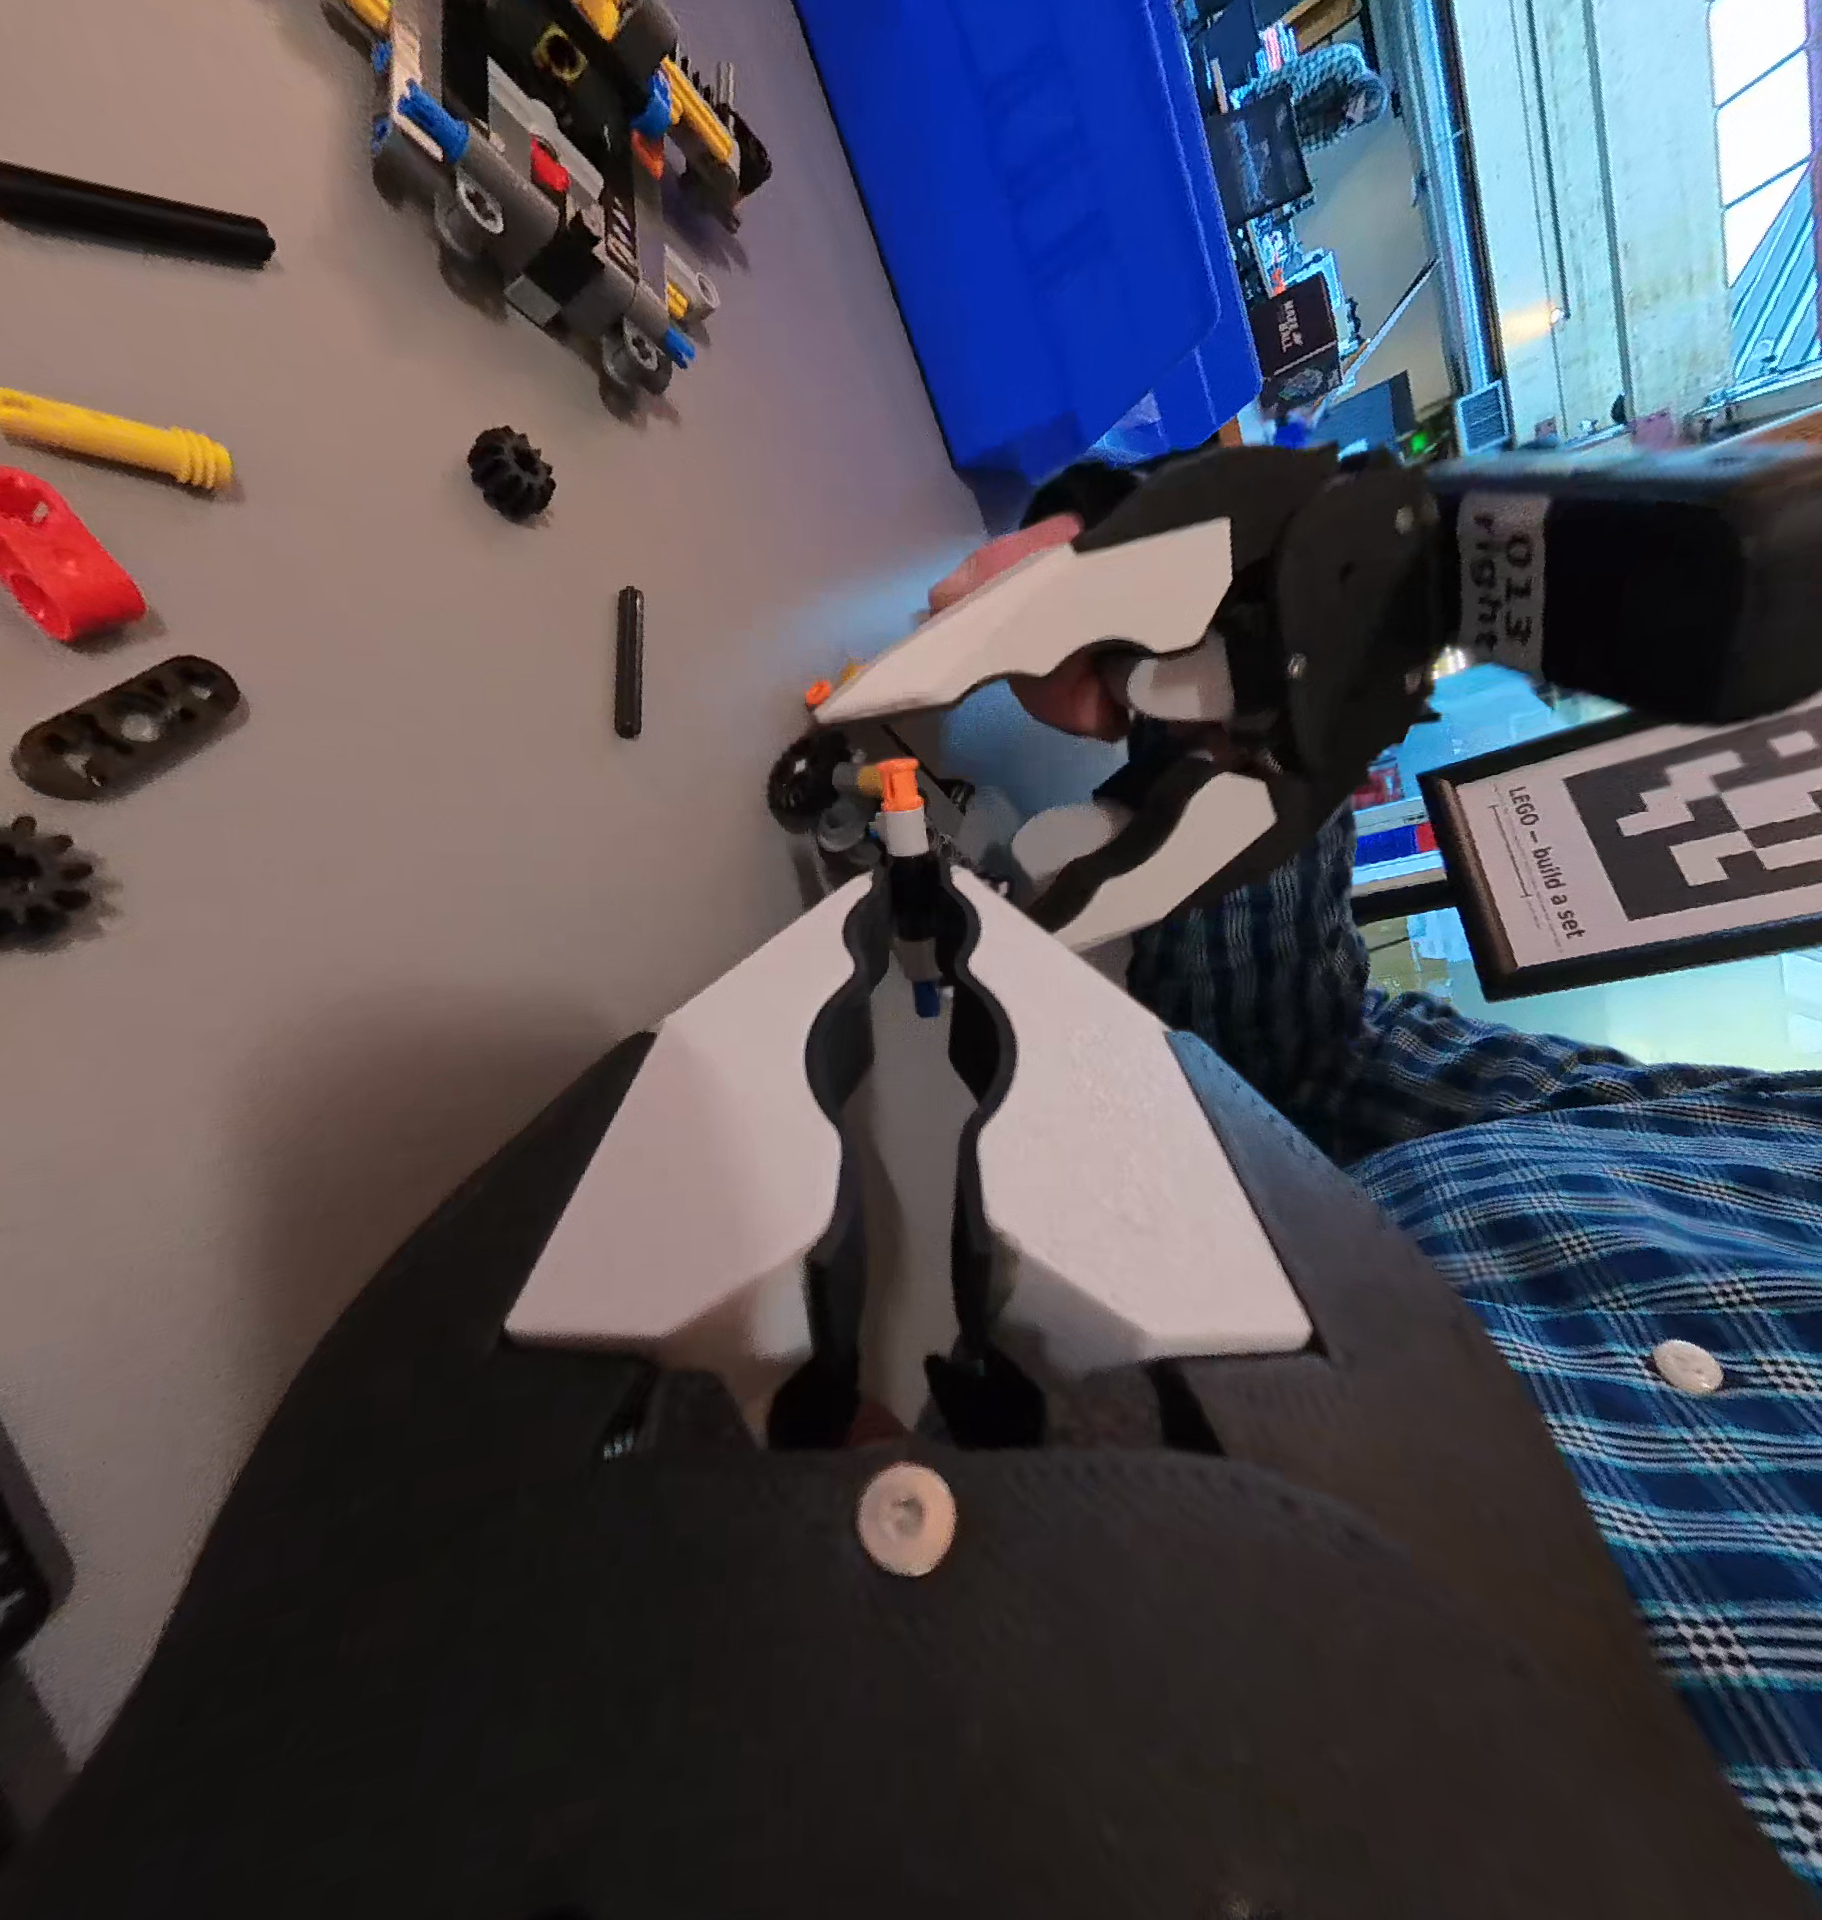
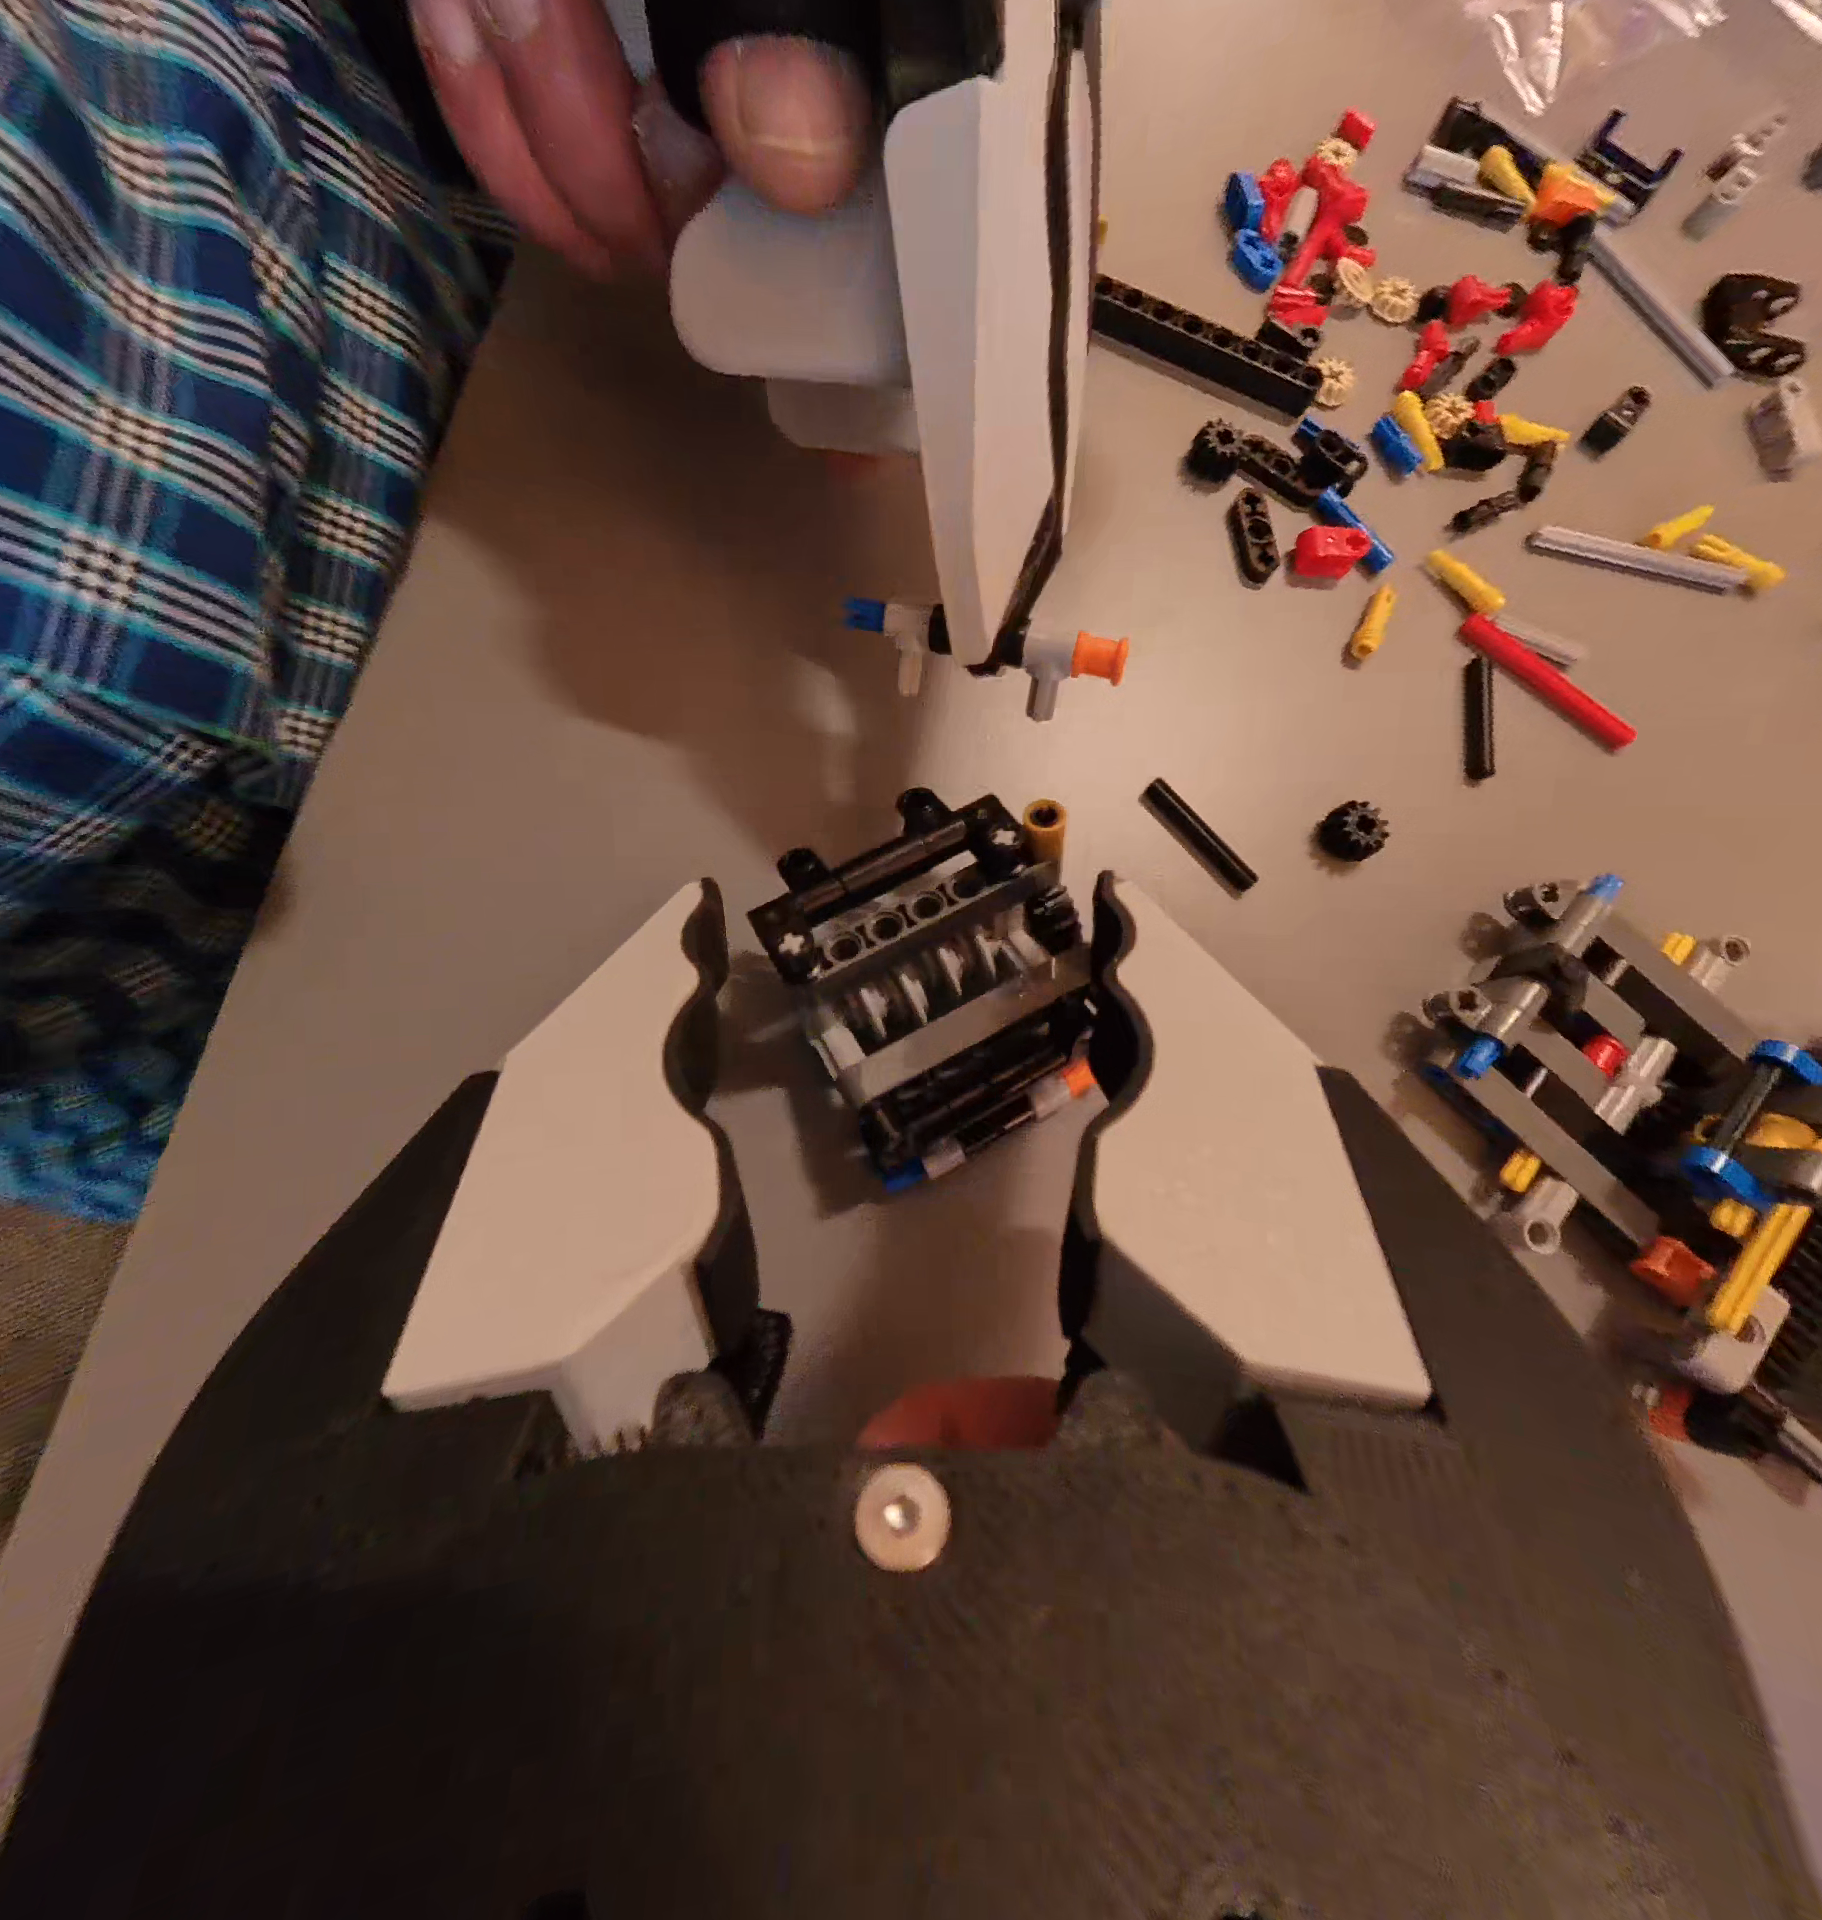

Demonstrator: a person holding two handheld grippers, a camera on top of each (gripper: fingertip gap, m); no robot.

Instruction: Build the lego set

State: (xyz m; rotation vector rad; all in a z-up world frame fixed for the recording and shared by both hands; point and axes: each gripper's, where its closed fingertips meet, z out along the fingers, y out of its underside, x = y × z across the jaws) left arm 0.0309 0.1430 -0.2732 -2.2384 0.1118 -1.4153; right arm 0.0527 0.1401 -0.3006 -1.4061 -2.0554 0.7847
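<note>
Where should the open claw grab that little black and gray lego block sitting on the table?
Best guess: pinch the little lego block across its two long flat sides, coming straight down from above. It lies flat on the table, right between the open right claw's fingers. Avoid the yellow end piece; it looks small and might pop off.

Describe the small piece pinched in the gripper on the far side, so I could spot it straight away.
Start at the grey table, beside the person's plaid sleeve. The left gripper points down over it, shut on a thin rod assembly hanging just above the black-and-grey block that sits between the open right gripper's fingers. Unlike the loose parts, it is off the table, orange cap one end, blue tip the other.
</note>
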